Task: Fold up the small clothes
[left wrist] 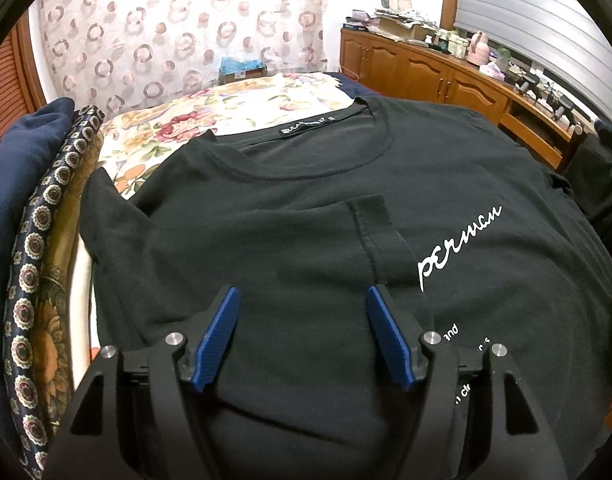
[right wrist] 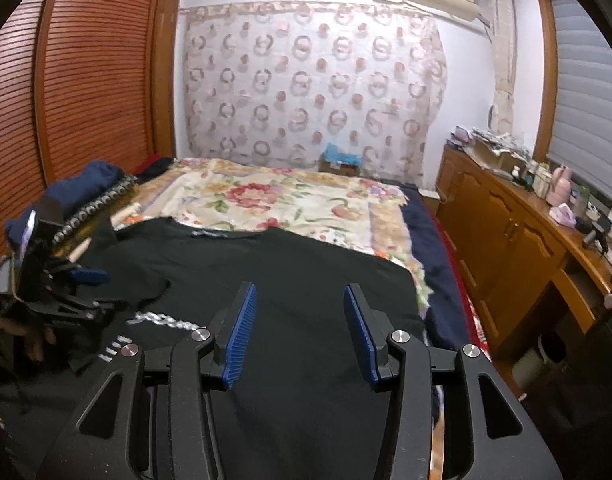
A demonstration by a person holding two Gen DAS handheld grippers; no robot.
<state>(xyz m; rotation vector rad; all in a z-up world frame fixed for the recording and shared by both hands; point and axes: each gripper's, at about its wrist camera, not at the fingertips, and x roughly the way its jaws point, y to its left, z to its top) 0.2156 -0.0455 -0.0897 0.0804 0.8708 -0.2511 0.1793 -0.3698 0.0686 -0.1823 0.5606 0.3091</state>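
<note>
A black T-shirt with white script lettering lies flat on the floral bedspread, collar away from me, its left sleeve folded in over the chest. My left gripper hovers open and empty over the shirt's lower middle. In the right wrist view the same shirt spreads across the bed, and my right gripper is open and empty above its right half. The left gripper also shows there at the shirt's left side, blurred.
A stack of folded clothes, navy and patterned, lies at the bed's left edge. A wooden cabinet with clutter on top runs along the right wall. A louvred wardrobe stands on the left. A curtain hangs behind the bed.
</note>
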